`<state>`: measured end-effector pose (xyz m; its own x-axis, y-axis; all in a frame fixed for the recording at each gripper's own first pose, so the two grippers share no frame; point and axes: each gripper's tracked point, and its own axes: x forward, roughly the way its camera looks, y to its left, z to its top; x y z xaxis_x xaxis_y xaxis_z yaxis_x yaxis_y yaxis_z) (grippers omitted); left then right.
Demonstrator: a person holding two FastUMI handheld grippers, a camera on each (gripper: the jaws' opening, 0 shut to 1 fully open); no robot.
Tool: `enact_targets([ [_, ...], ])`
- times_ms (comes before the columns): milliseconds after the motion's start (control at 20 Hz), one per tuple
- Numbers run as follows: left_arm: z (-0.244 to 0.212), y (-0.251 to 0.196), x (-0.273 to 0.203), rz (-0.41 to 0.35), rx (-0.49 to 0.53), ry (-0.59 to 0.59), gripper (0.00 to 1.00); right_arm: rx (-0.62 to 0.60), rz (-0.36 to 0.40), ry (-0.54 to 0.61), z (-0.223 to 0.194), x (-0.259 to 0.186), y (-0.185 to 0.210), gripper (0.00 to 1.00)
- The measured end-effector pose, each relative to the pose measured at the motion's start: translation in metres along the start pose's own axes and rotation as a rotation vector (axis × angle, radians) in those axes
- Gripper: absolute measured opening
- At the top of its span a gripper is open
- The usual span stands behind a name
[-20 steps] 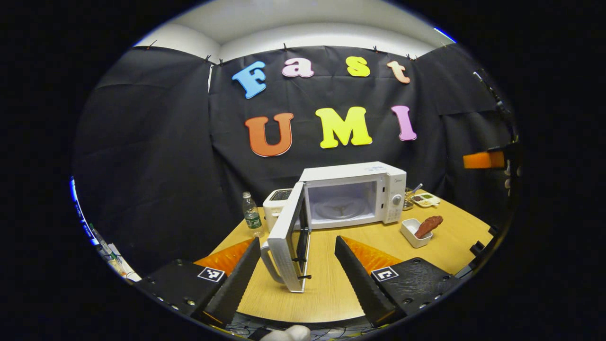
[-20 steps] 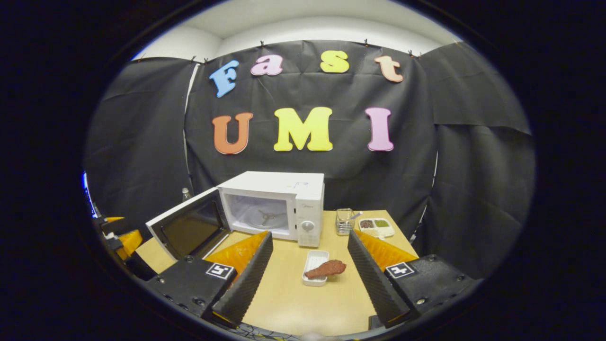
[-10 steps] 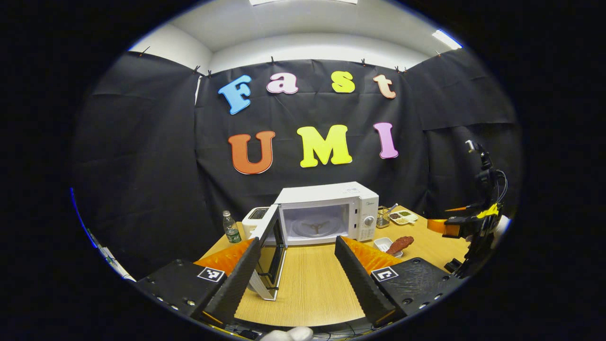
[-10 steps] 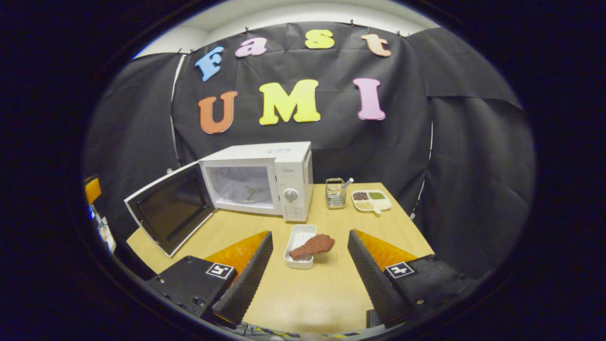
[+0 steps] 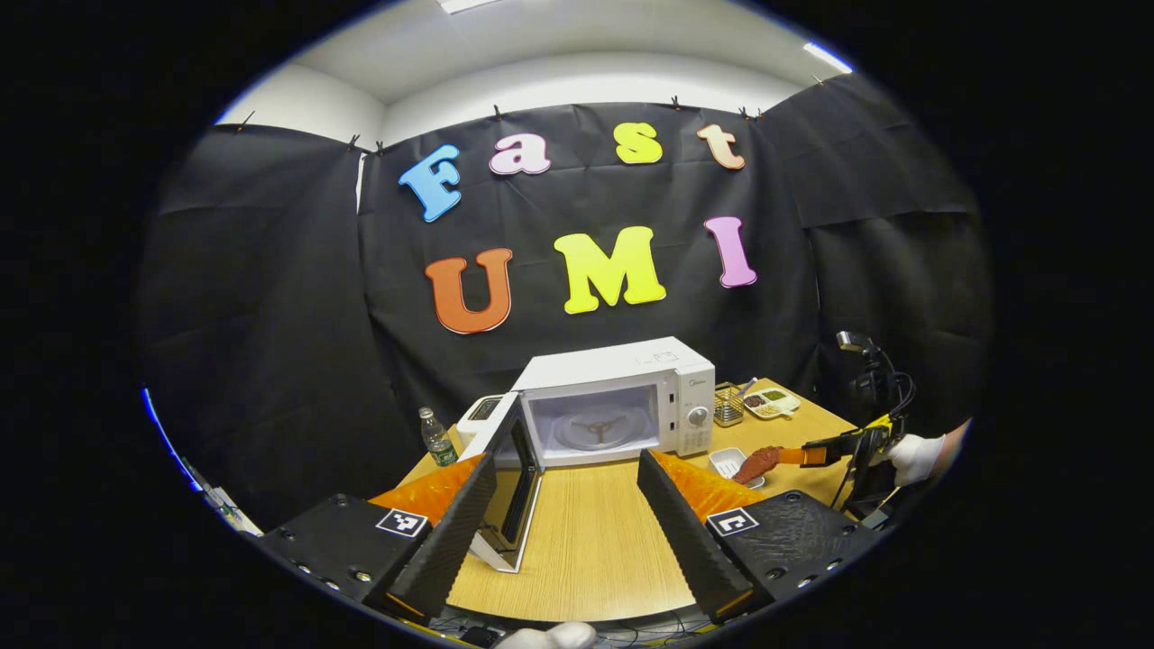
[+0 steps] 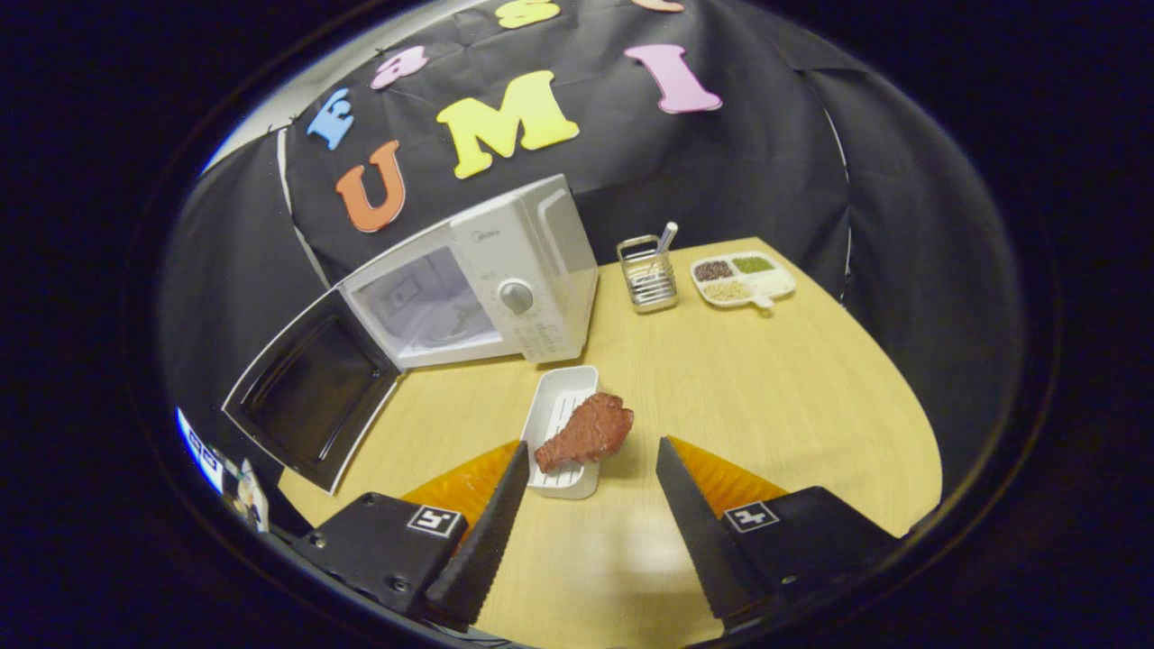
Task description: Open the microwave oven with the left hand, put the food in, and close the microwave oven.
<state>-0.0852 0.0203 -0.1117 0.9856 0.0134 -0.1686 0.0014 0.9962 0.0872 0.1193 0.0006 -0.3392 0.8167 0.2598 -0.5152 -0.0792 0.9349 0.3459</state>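
The microwave oven (image 5: pixel 622 397) stands with its door (image 6: pixel 311 401) swung wide, so opening is done. The food (image 6: pixel 586 431) lies on its white tray (image 6: pixel 557 415) on the worktop (image 6: pixel 775 379), ungrasped; both the right tool (image 6: pixel 586 514) and left tool (image 5: pixel 566 514) are released, empty. Loading and closing remain.

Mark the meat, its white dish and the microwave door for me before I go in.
meat (image 6: pixel 584 431): right gripper view, middle of the brown piece.
white dish (image 6: pixel 561 403): right gripper view, bare ribbed floor behind the meat.
microwave door (image 6: pixel 311 401): right gripper view, dark window of the open door.
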Motion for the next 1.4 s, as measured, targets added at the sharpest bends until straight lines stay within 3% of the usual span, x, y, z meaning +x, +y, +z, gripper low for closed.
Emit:
enact_targets([
  [50,0.002,-0.004,0.005,0.012,-0.008,0.007,0.96,0.034,0.019,0.031,0.002,0.010,-0.004,0.78],
  [100,0.005,-0.008,0.008,0.027,-0.017,0.013,0.96,0.070,0.045,0.060,0.004,0.019,-0.007,0.84],
  [150,0.009,-0.011,0.013,0.044,-0.018,0.013,0.96,0.107,0.078,0.086,0.008,0.025,-0.008,0.70],
  [200,0.013,-0.014,0.017,0.065,-0.015,0.013,0.96,0.142,0.101,0.111,0.009,0.031,-0.008,0.77],
  [250,0.016,-0.017,0.022,0.084,-0.012,0.015,0.97,0.165,0.131,0.140,0.010,0.036,-0.006,0.71],
  [300,0.018,-0.019,0.024,0.103,-0.010,0.015,0.96,0.179,0.149,0.166,0.009,0.042,-0.004,0.48],
  [350,0.019,-0.023,0.027,0.120,-0.012,0.020,0.96,0.183,0.152,0.201,0.006,0.048,-0.005,0.43],
  [400,0.021,-0.026,0.029,0.139,-0.011,0.022,0.96,0.196,0.174,0.229,0.005,0.050,-0.004,0.29],
  [600,0.025,-0.038,0.032,0.196,-0.001,0.032,0.97,0.295,0.241,0.317,0.000,0.054,0.005,0.09],
  [650,0.024,-0.039,0.033,0.209,0.001,0.037,0.96,0.307,0.248,0.325,0.003,0.054,0.004,0.21],
  [700,0.023,-0.040,0.033,0.219,-0.001,0.040,0.96,0.307,0.258,0.334,0.003,0.051,0.006,0.18],
  [750,0.022,-0.040,0.033,0.229,-0.003,0.043,0.96,0.296,0.267,0.336,0.005,0.048,0.008,0.08],
  [900,0.019,-0.037,0.030,0.248,-0.001,0.043,0.96,0.234,0.288,0.299,0.025,0.035,0.015,0.05],
  [950,0.015,-0.034,0.029,0.250,-0.002,0.049,0.96,0.222,0.295,0.277,0.035,0.030,0.020,0.15],
  [1150,0.009,-0.014,0.030,0.241,-0.010,0.050,0.96,0.192,0.321,0.171,0.077,0.011,0.057,0.15],
  [1400,-0.004,0.017,0.030,0.174,-0.016,0.058,0.96,0.298,0.319,0.020,0.107,0.013,0.127,0.15],
])
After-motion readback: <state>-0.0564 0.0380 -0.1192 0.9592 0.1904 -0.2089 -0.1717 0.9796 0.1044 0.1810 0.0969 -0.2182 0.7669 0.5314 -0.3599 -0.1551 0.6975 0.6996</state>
